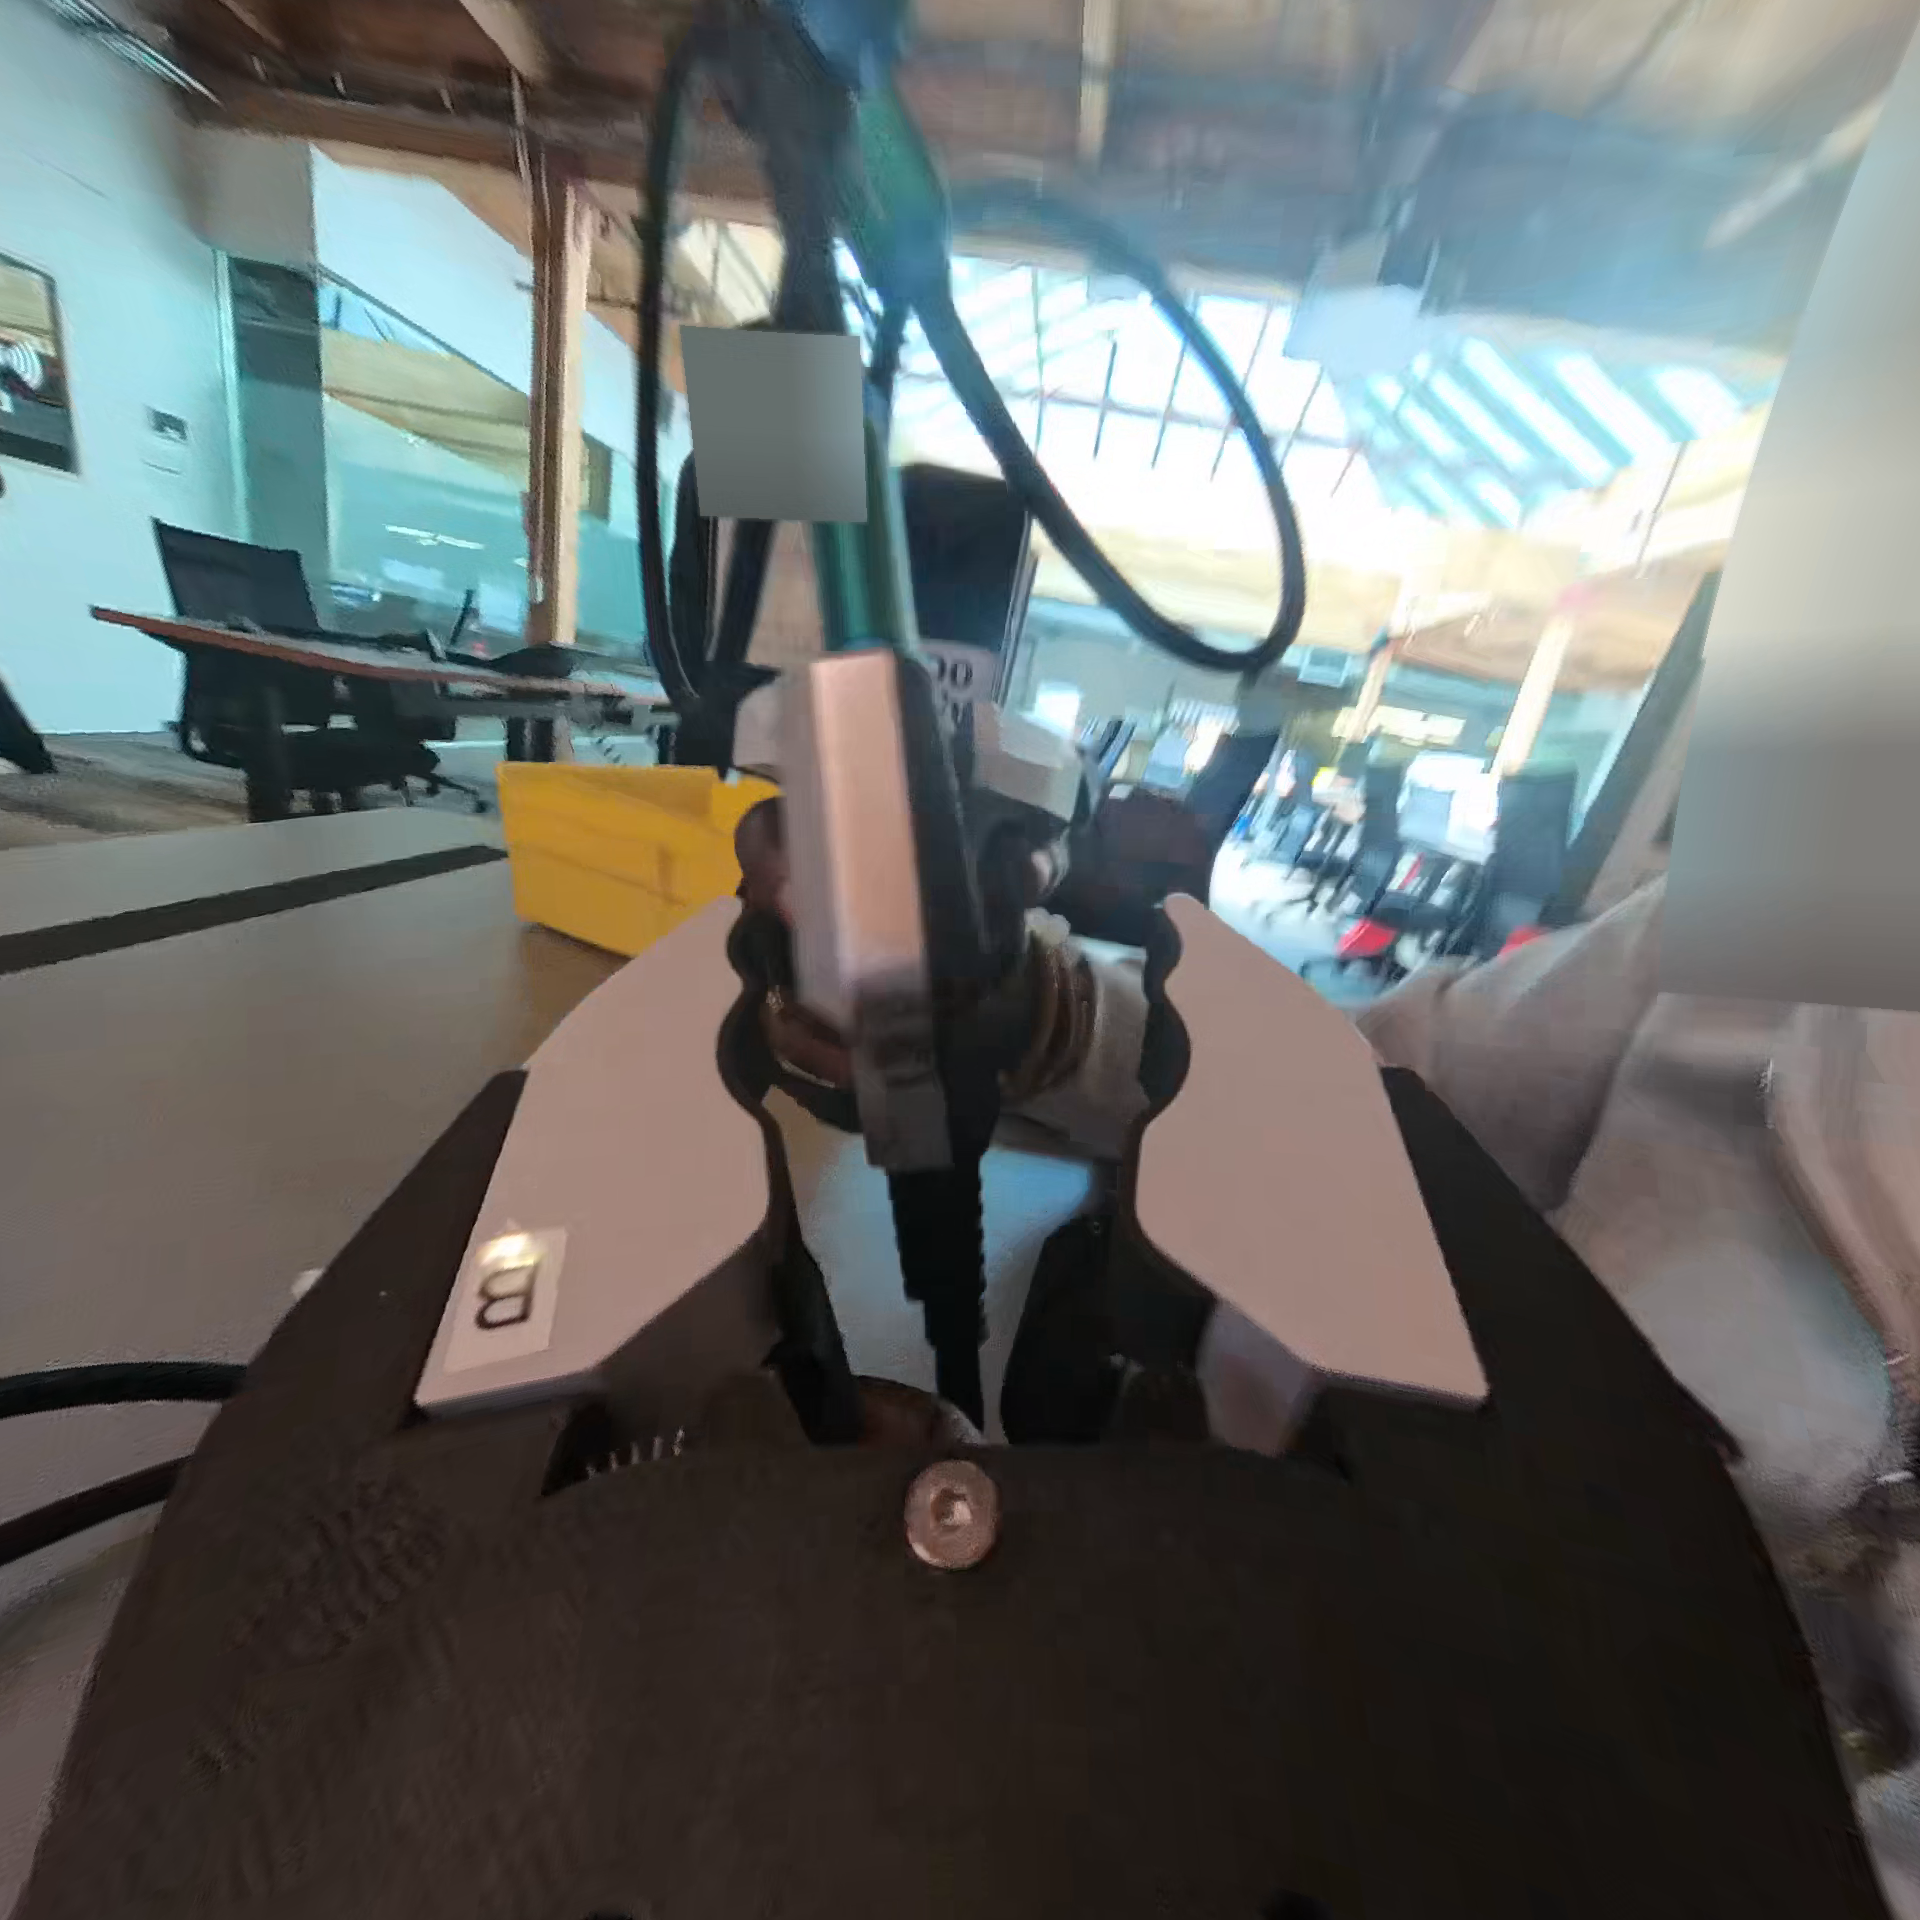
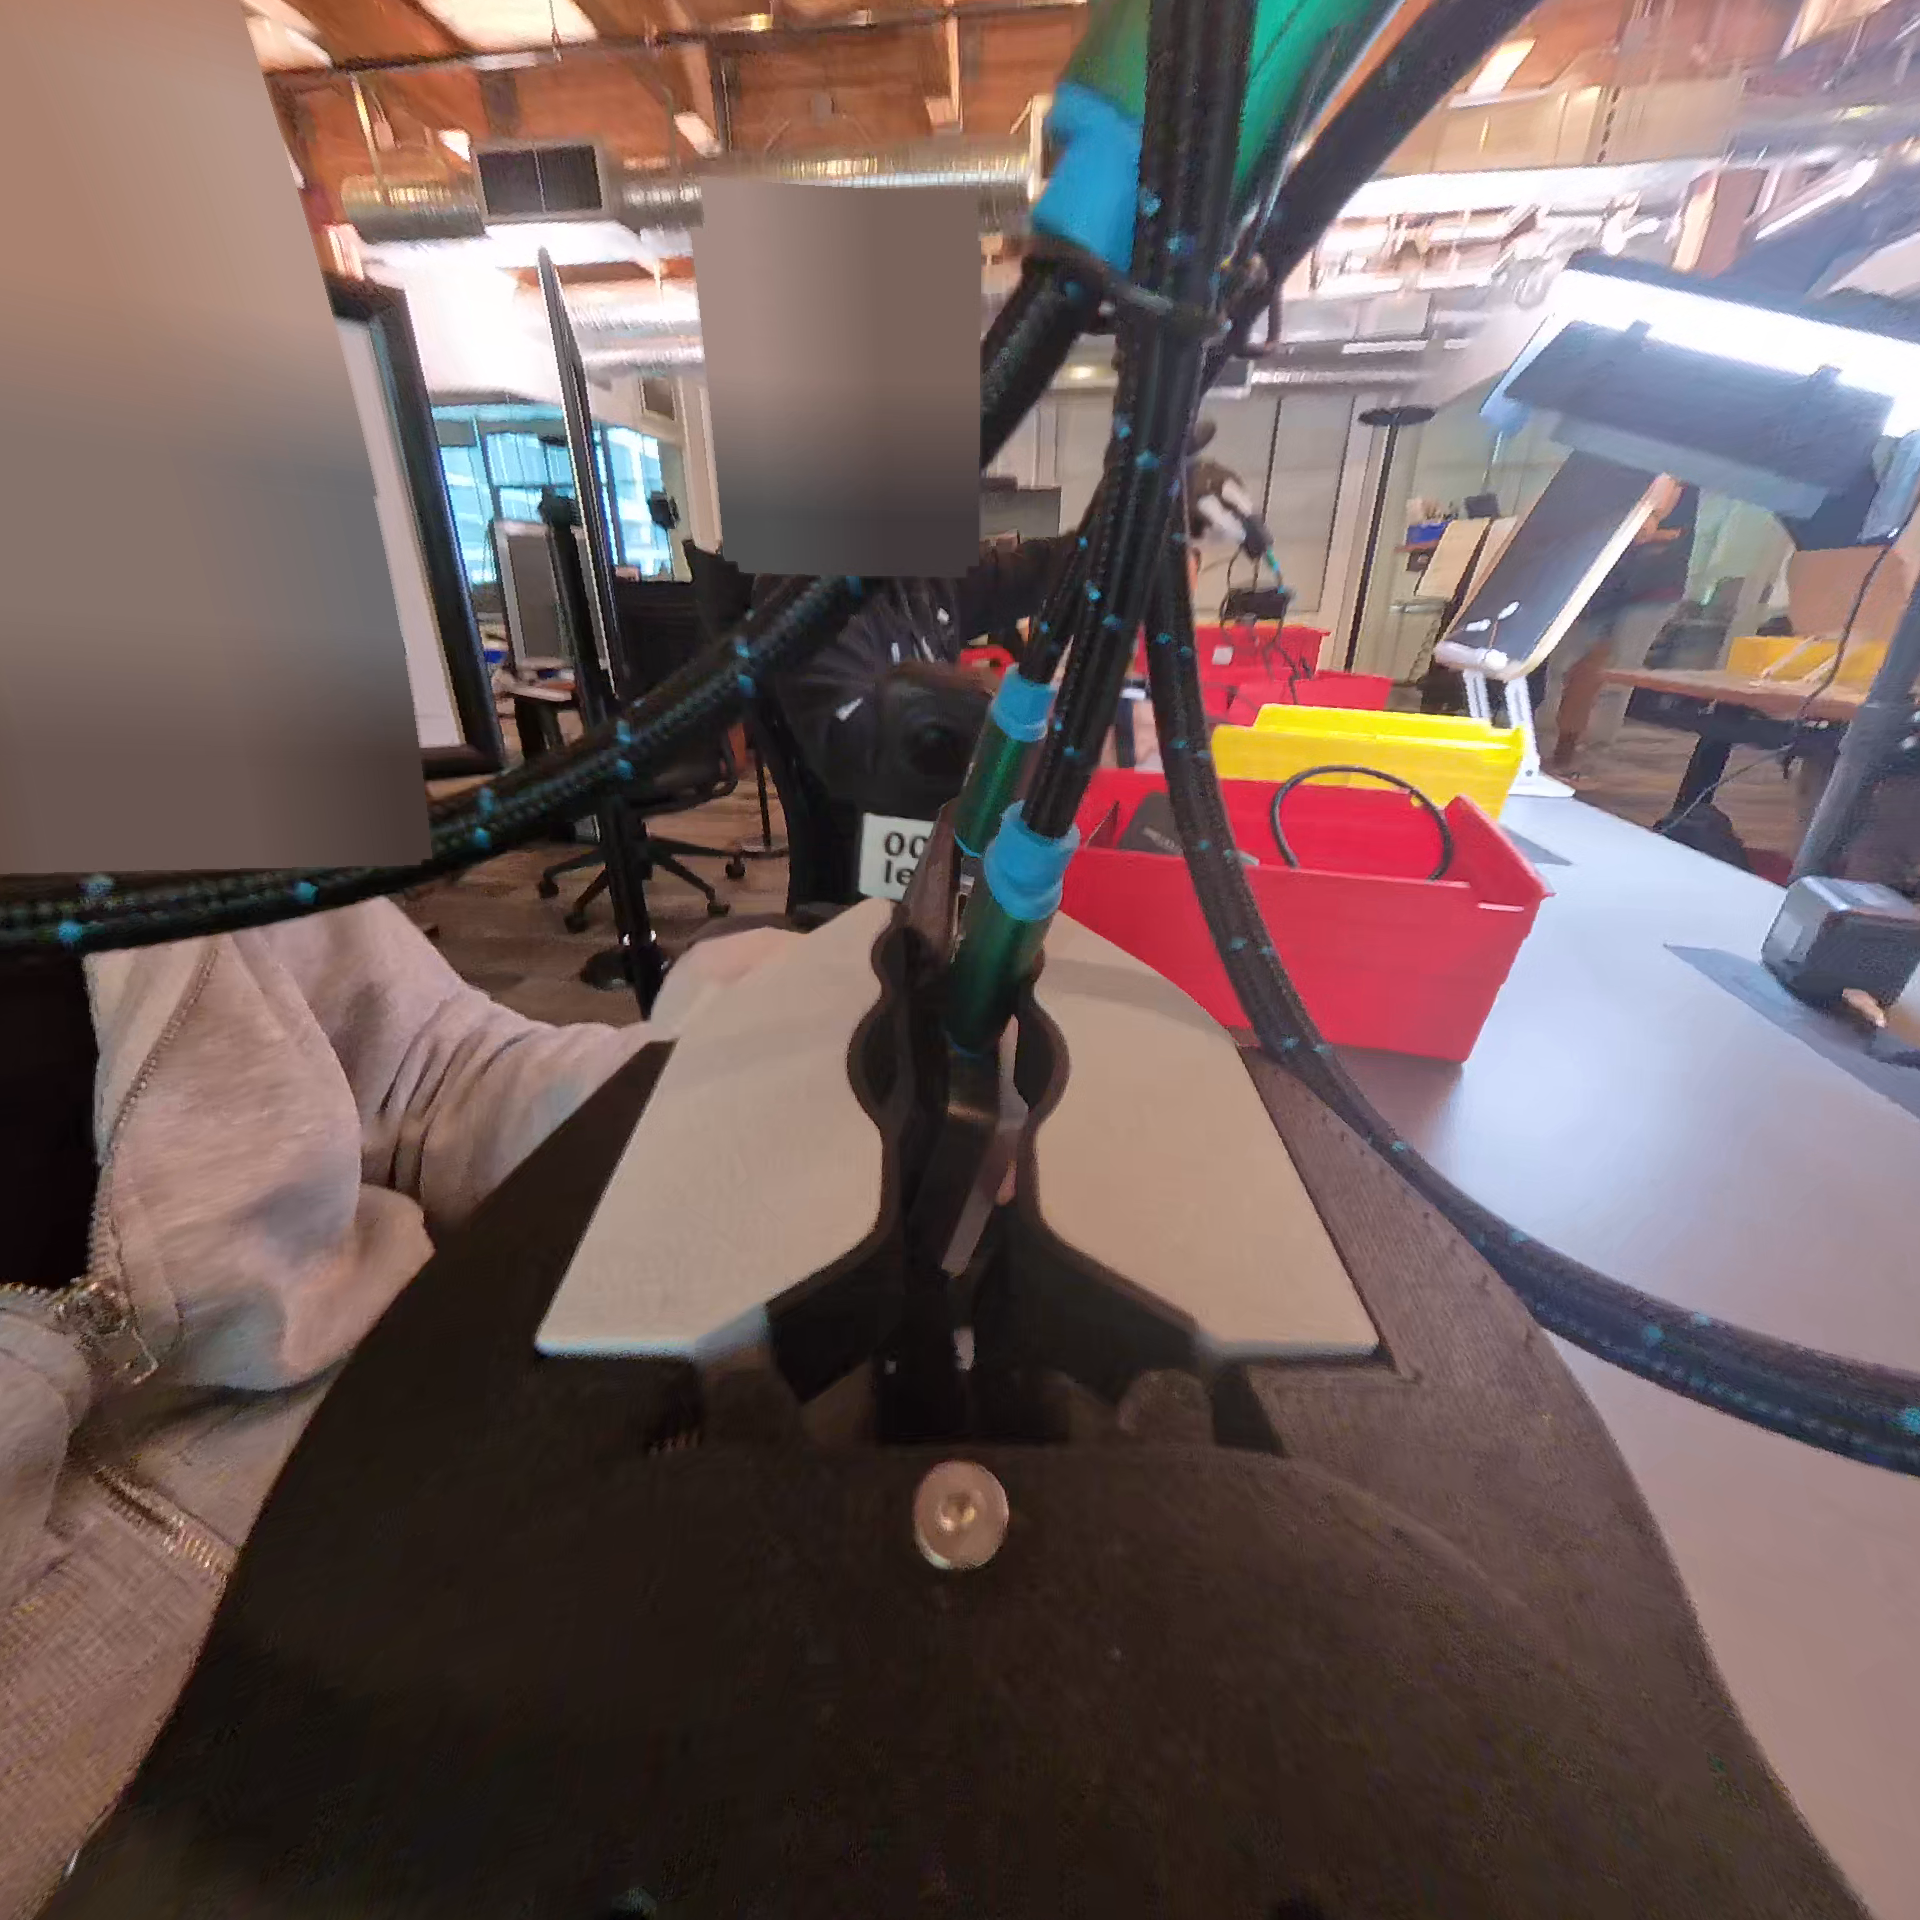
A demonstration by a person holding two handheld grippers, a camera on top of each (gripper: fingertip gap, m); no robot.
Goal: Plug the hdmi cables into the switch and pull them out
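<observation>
In the left wrist view the silver HDMI switch [image 1: 852,831] stands edge-on in the air between my left gripper's [image 1: 956,925] spread fingers, which do not touch it. A black cable plug [image 1: 935,1195] runs from its near end down toward that gripper's base. My right gripper's fingers [image 1: 1023,774] clasp the switch from the far side. In the right wrist view my right gripper [image 2: 961,935] is shut on the thin dark switch [image 2: 982,1153]. A green cable [image 2: 987,966] with blue tape bands rises from it among black braided cables [image 2: 1112,582].
A yellow bin [image 1: 613,852] sits on the grey table [image 1: 260,1039] at left. A red bin [image 2: 1299,914], a yellow bin [image 2: 1371,748] and a black device [image 2: 1839,935] are on the table [image 2: 1662,1195]. A braided cable [image 2: 1351,1091] loops across. A person's grey sleeve [image 2: 260,1091] is at left.
</observation>
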